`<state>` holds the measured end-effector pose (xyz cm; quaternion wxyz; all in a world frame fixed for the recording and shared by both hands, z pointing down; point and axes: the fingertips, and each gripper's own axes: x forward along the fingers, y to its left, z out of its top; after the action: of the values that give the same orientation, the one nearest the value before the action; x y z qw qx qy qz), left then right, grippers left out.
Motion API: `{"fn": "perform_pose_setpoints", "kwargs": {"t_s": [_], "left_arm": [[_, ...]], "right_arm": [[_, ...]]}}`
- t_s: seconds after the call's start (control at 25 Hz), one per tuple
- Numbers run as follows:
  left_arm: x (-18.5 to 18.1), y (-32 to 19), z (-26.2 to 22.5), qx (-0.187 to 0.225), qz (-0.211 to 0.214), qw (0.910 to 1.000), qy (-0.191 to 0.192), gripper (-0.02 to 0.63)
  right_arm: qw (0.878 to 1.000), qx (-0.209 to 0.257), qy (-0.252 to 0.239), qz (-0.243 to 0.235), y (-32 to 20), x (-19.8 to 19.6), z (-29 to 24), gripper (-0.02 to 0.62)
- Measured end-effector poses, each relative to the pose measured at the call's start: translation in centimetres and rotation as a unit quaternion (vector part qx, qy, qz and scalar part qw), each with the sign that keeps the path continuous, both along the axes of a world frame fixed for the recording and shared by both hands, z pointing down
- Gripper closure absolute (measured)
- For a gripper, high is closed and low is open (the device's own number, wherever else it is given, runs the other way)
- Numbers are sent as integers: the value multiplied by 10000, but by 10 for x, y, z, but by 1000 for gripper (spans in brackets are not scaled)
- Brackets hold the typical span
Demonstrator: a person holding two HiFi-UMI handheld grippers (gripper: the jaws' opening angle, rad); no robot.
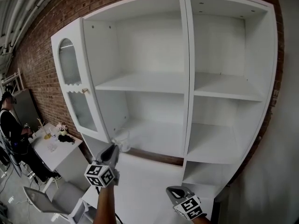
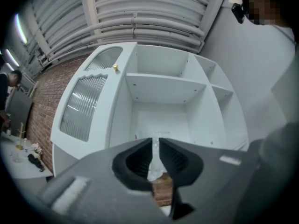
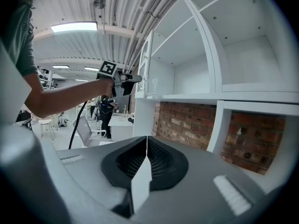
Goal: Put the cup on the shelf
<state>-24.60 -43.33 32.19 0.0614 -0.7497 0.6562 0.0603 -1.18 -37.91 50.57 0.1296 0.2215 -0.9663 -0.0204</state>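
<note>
Left gripper [image 1: 114, 148] clamps clear cup [image 1: 123, 141] by its wall, up at shelf [image 1: 159, 136] lvl for placing; right gripper [image 1: 175, 191], jaws clenched empty, sits low, out of way.

the white shelf unit [image 1: 187, 83] is being faced head-on by the head view from near, with the left gripper [image 1: 113, 149] and right gripper [image 1: 171, 191] being caught at its lower edge. the left gripper view is being aimed along its own jaws, slightly upward, into the unit's left bays from close in. the right gripper view is being pointed from low on the right, sideways across the unit's front (brick wall [image 3: 187, 125] just ahead). the unit and the cup [image 1: 122, 141] are being shared by all three views.
</note>
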Motion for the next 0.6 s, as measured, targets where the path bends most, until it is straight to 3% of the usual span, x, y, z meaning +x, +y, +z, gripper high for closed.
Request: {"fn": "perform_pose_setpoints", "kwargs": {"t_s": [0.6], "left_arm": [[-3, -33, -1, 21, 85, 9998, 188, 565]], "right_arm": [[9999, -62, 19, 90, -20, 2, 7, 584]]}}
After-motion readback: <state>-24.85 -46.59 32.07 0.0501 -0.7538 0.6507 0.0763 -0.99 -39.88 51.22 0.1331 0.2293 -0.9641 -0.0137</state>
